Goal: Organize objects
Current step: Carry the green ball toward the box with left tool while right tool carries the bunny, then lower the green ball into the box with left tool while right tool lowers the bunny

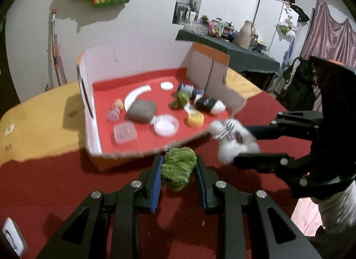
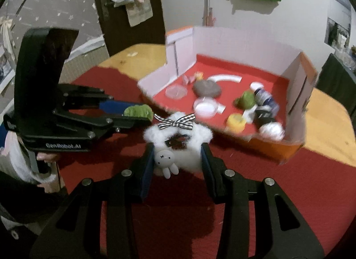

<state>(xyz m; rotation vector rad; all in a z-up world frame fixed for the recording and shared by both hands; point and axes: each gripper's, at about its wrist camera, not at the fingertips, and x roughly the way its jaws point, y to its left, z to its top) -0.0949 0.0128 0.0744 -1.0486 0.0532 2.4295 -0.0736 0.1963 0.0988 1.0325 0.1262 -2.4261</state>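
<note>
My left gripper [image 1: 179, 165] is shut on a green fuzzy plush [image 1: 178, 170] and holds it just in front of the open cardboard box [image 1: 89, 94]. It also shows in the right wrist view [image 2: 142, 114], with the green plush [image 2: 138, 111] at its tips. My right gripper [image 2: 178, 154] is shut on a white fluffy clip [image 2: 178, 143] with a checked bow and a small bunny charm. In the left wrist view the right gripper [image 1: 233, 145] holds the white clip [image 1: 233, 138] by the box's front right corner.
The box [image 2: 298, 147] has a red floor holding a grey stone [image 1: 142, 111], a white arc [image 1: 135, 95], clear lids [image 1: 165, 125], a yellow cap [image 1: 195, 119], another green plush [image 1: 181, 99] and rolled socks [image 1: 210, 104]. A red cloth [image 1: 66, 181] covers the wooden table [image 1: 40, 114].
</note>
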